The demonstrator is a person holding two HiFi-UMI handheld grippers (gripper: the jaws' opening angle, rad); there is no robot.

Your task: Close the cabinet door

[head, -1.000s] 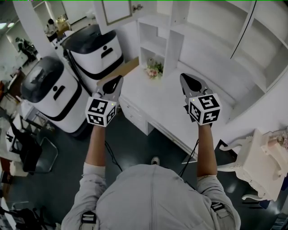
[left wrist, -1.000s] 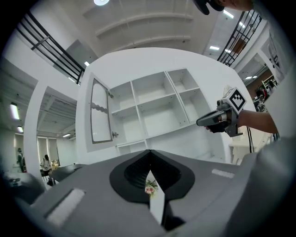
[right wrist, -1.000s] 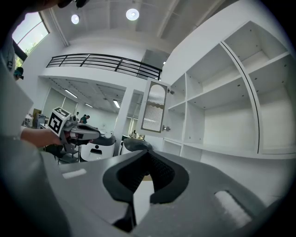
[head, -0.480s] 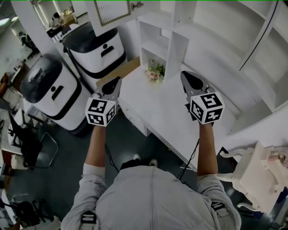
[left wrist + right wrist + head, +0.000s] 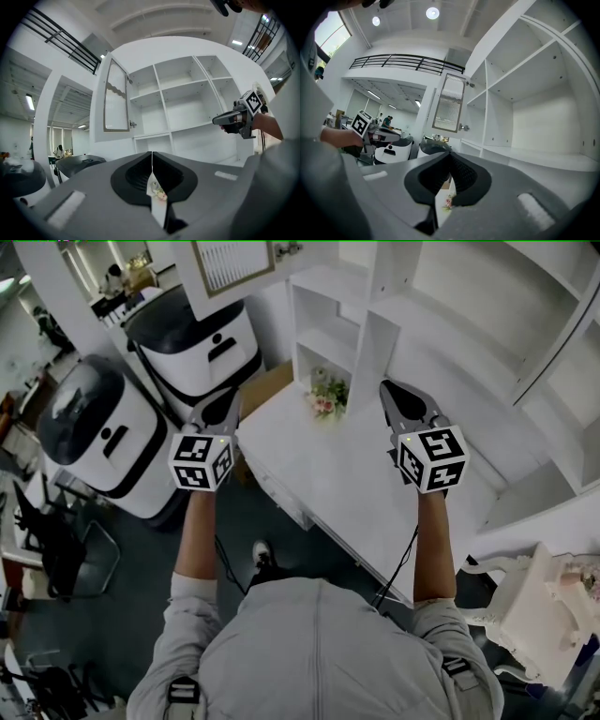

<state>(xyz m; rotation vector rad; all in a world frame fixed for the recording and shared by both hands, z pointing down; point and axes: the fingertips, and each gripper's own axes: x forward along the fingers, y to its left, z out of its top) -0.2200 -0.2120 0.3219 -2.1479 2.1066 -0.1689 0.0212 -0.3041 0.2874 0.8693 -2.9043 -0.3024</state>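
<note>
The white cabinet door (image 5: 231, 264) with a ribbed glass pane stands swung open at the left end of the shelf unit (image 5: 441, 324), its small knob (image 5: 287, 251) showing on the edge nearer the shelves. In the left gripper view the door (image 5: 116, 101) hangs open ahead and to the left, with its knob (image 5: 133, 124) on the lower right edge. My left gripper (image 5: 225, 401) is shut and empty, held level off the desk's left corner, below the door. My right gripper (image 5: 388, 387) is also shut and empty, over the desk in front of the open shelves.
A white desk (image 5: 356, 474) runs under the shelves, with a small flower bunch (image 5: 324, 396) at its back. Two white and black machines (image 5: 192, 338) (image 5: 98, 427) stand on the floor to the left. A white chair (image 5: 539, 592) is at the lower right.
Both grippers have moved forward toward the cabinet. The left one has shifted left, off the desk corner. The person's feet have stepped closer.
</note>
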